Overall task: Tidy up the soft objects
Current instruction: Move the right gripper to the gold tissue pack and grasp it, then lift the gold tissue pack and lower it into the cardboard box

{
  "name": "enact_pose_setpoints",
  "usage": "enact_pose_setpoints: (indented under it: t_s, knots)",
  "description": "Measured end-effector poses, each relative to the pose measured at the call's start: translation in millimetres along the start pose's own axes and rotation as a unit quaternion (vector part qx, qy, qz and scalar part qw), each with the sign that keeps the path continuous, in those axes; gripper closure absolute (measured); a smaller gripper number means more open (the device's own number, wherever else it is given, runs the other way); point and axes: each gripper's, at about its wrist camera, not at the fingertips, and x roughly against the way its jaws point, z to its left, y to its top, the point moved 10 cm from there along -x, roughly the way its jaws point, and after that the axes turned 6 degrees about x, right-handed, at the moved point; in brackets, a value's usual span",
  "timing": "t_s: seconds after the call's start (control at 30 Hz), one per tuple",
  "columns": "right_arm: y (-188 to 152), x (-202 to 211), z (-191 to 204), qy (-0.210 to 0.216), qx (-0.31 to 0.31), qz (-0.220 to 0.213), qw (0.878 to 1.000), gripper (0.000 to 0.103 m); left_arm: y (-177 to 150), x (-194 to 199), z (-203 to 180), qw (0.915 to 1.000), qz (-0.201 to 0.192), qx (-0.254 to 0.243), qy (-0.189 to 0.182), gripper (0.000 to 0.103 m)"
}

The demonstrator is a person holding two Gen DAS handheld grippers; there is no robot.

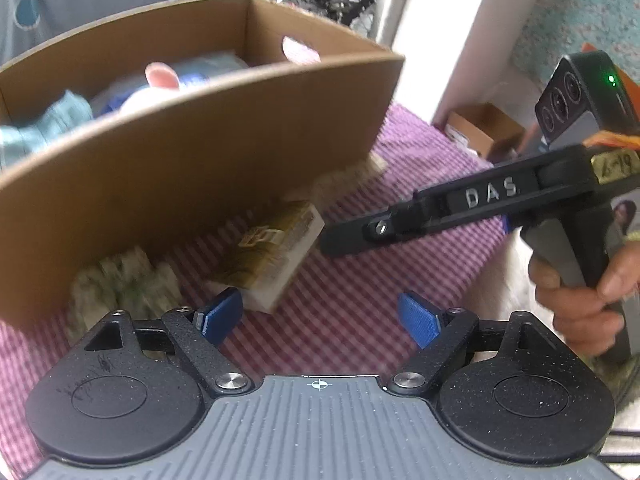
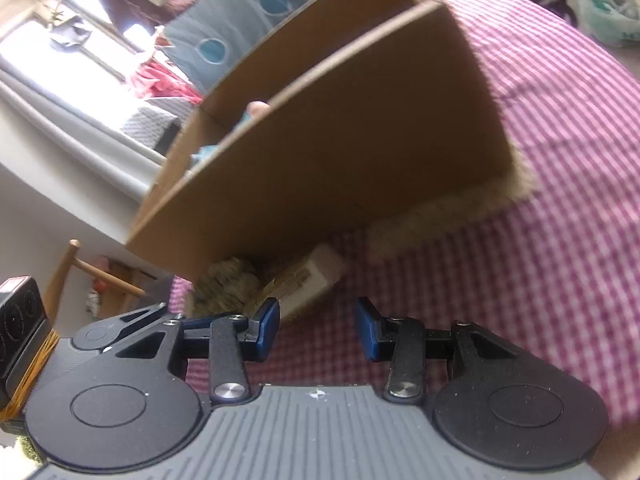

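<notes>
Left wrist only: hand [image 1: 580, 300] gripping right claw [image 1: 332, 244]

We look steeply down along the left tool [image 1: 320, 320] from close by; the right-wrist view sits lower and nearer. Both views share the cardboard box [image 1: 192, 168], the small packet [image 2: 308, 284] and the checked cloth [image 2: 560, 160].

Cardboard box [image 1: 192, 168] hides most of the soft items inside; fuzzy rug [image 1: 120, 284] beneath motion-blurred, largely covered.

box [image 1: 192, 184]: brown | cloth [image 1: 420, 184]: pink-white check | pads [image 1: 418, 318]: blue
</notes>
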Motion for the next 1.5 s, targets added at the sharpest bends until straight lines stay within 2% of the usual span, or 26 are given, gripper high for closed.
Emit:
enact_pose_setpoints:
  t_s: [0.1,0.27,0.4,0.5,0.57,0.67,0.87,1.0,1.2,1.27,1.37,1.5]
  knots:
    - [-4.0,8.7,-7.0,-0.004,-0.016,0.000,1.000,0.058,-13.3,-1.3,-3.4,0.9999,0.013,0.004,-0.004,0.017]
    - [7.9,15.3,-5.1,-0.012,-0.001,-0.015,1.000,0.056,-21.1,-3.3,-1.8,0.9997,0.011,-0.009,0.020,0.018]
    - [19.5,-4.6,2.5,-0.024,0.030,-0.004,0.999,0.056,-21.1,-18.2,3.5,0.9992,0.016,-0.009,0.035,0.026]
    - [20.8,-25.8,3.8,-0.031,0.047,0.021,0.998,0.056,-18.6,-28.9,8.4,0.9988,0.020,-0.009,0.044,0.031]
    - [15.1,-35.1,-0.9,-0.040,0.057,0.039,0.997,0.056,-17.4,-32.7,10.1,0.9984,0.015,-0.014,0.052,0.034]
    - [14.0,-38.0,5.6,-0.042,0.071,0.040,0.996,0.055,-15.6,-35.3,11.5,0.9979,0.004,-0.016,0.062,0.039]
    - [17.5,-17.7,25.1,-0.054,0.067,0.032,0.996,0.057,-6.9,-26.6,13.8,0.9975,-0.013,-0.004,0.069,0.041]
    - [40.9,19.9,65.0,-0.050,0.110,-0.022,0.992,0.057,13.6,9.0,2.9,0.9953,-0.059,-0.021,0.074,0.041]
    - [95.8,59.5,106.3,-0.042,0.173,-0.082,0.981,0.057,65.4,71.9,-9.9,0.9808,-0.153,-0.059,0.106,0.041]
    - [118.7,60.8,108.5,-0.044,0.182,-0.080,0.979,0.057,87.2,79.0,-12.0,0.9778,-0.169,-0.065,0.106,0.041]
    - [151.8,51.7,100.3,-0.059,0.184,-0.059,0.979,0.057,118.0,78.1,-14.5,0.9778,-0.170,-0.069,0.101,0.041]
    - [187.8,20.3,70.1,-0.094,0.170,-0.001,0.981,0.057,152.3,45.8,-4.8,0.9871,-0.134,-0.049,0.073,0.041]
